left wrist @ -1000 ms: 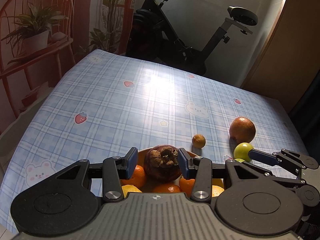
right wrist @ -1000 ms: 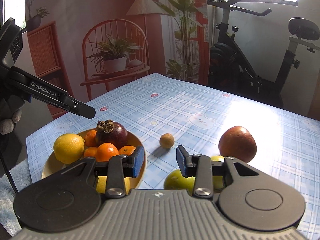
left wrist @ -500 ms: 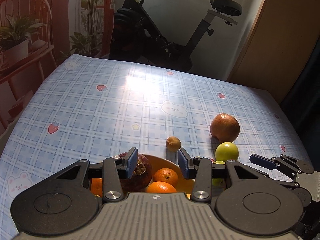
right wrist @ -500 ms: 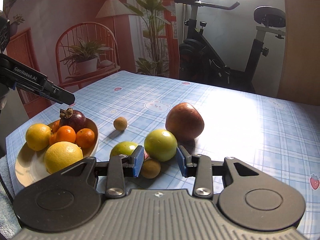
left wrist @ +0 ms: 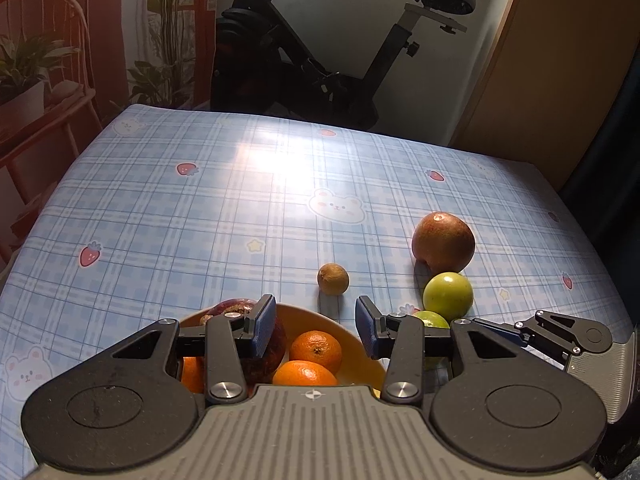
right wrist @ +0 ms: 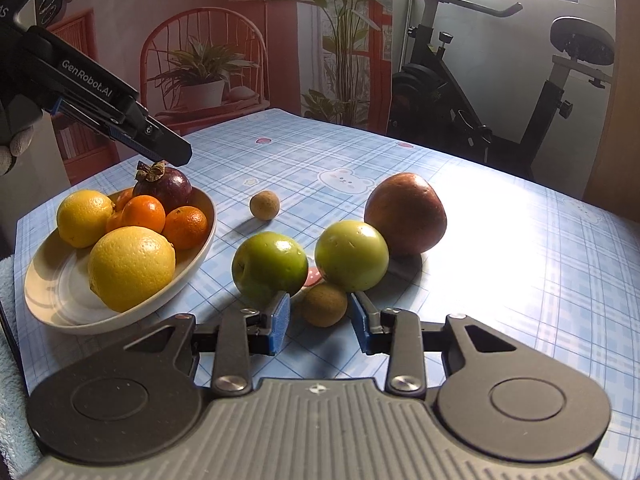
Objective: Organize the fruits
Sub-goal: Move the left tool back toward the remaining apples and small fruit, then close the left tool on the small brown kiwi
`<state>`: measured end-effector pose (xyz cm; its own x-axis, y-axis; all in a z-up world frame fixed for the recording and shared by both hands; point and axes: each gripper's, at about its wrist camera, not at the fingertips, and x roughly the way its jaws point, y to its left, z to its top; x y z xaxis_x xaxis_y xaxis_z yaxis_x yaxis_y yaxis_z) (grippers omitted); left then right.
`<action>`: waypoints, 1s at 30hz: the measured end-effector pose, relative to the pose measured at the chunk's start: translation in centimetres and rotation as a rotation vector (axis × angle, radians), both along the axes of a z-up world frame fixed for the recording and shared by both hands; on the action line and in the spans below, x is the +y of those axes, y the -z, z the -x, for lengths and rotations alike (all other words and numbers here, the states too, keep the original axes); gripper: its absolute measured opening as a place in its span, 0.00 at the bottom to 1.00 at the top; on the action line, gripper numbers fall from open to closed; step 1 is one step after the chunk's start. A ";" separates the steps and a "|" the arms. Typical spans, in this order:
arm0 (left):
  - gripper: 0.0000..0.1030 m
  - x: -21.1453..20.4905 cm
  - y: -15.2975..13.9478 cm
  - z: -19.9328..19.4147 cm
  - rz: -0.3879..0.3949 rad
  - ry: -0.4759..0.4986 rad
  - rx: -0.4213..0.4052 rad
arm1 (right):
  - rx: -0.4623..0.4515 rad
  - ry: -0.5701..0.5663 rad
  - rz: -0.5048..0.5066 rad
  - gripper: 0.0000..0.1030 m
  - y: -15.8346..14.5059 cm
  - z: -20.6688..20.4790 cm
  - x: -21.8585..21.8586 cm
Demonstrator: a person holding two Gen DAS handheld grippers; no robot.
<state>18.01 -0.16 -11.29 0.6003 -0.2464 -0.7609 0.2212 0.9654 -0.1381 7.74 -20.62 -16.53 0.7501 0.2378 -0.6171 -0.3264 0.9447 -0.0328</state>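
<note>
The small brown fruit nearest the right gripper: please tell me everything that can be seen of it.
The small brown fruit is round, with dull, rough tan-brown skin, perhaps a longan. It lies on the checked tablecloth, just ahead of the right gripper, whose blue pads stand either side of it without touching. Behind it lie two green apples, very close; contact cannot be judged. A like fruit lies farther off, alone.

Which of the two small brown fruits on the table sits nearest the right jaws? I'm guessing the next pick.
The small brown fruit just ahead of the right gripper, touching both green apples; the other lies alone farther back.
</note>
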 end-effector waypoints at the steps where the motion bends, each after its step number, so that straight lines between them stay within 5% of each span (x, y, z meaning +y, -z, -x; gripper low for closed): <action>1: 0.45 0.0 0.0 0.0 -0.001 0.000 0.003 | 0.002 -0.002 0.002 0.36 0.1 -0.1 0.0; 7: 0.45 -0.1 0.3 -0.4 -0.001 -0.002 0.017 | 0.018 -0.006 -0.007 0.29 0.6 -0.9 -0.1; 30: 0.44 -2.7 3.2 -6.4 0.044 -0.038 0.118 | -0.019 0.073 -0.141 0.29 0.1 0.0 -2.6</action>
<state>24.45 -2.85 -14.54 0.5169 -0.2593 -0.8159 0.1639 0.9654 -0.2030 7.69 -23.22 -16.68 0.7800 0.2651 -0.5669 -0.2572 0.9616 0.0958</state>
